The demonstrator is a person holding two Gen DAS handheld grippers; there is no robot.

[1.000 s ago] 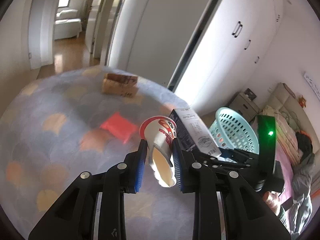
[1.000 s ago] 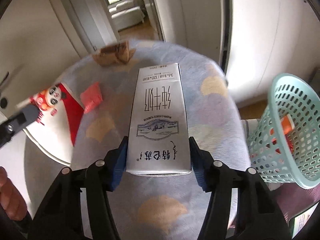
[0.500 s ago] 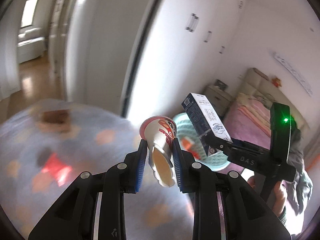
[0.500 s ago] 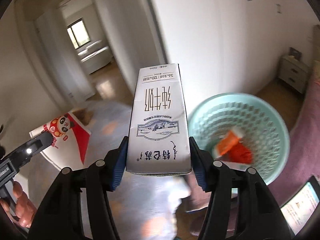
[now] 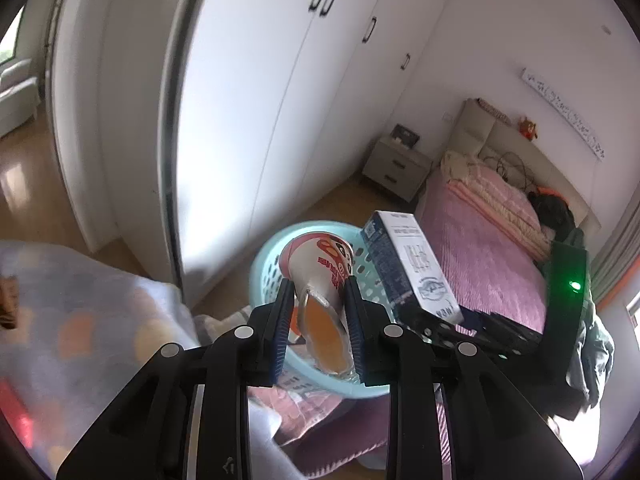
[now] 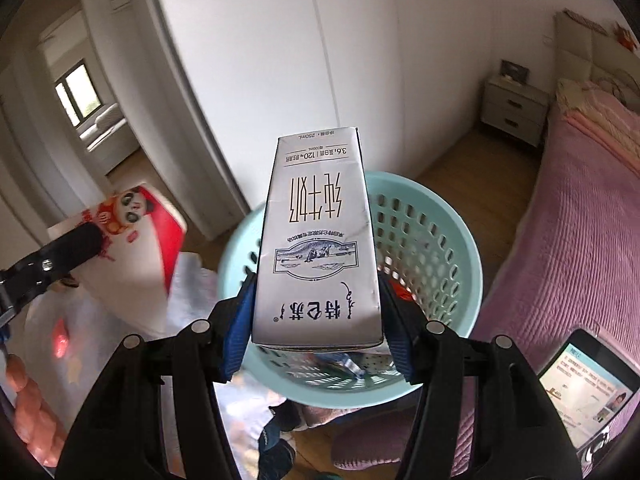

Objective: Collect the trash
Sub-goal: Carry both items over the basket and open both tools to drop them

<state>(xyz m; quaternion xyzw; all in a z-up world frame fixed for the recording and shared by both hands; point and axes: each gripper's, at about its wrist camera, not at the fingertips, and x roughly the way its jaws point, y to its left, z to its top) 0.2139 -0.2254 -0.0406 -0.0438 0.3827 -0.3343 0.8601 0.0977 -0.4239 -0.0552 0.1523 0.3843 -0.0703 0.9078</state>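
Right wrist shows our right hand-held gripper [image 6: 316, 322] pinching the light, crushable milk carton [image 6: 318, 240] by its flat sides over the basket [image 6: 448, 240], while our left hand-held gripper [image 5: 319, 320] pinches a thin paper cup [image 5: 320, 280].

The cup [image 5: 320, 280] and the carton [image 6: 318, 248] are hanging side by side above the basket [image 6: 460, 240], cup to the carton's left, while the basket is standing between the patterned cloth [image 5: 100, 320] on its left and the bed [image 6: 580, 200] on its right.
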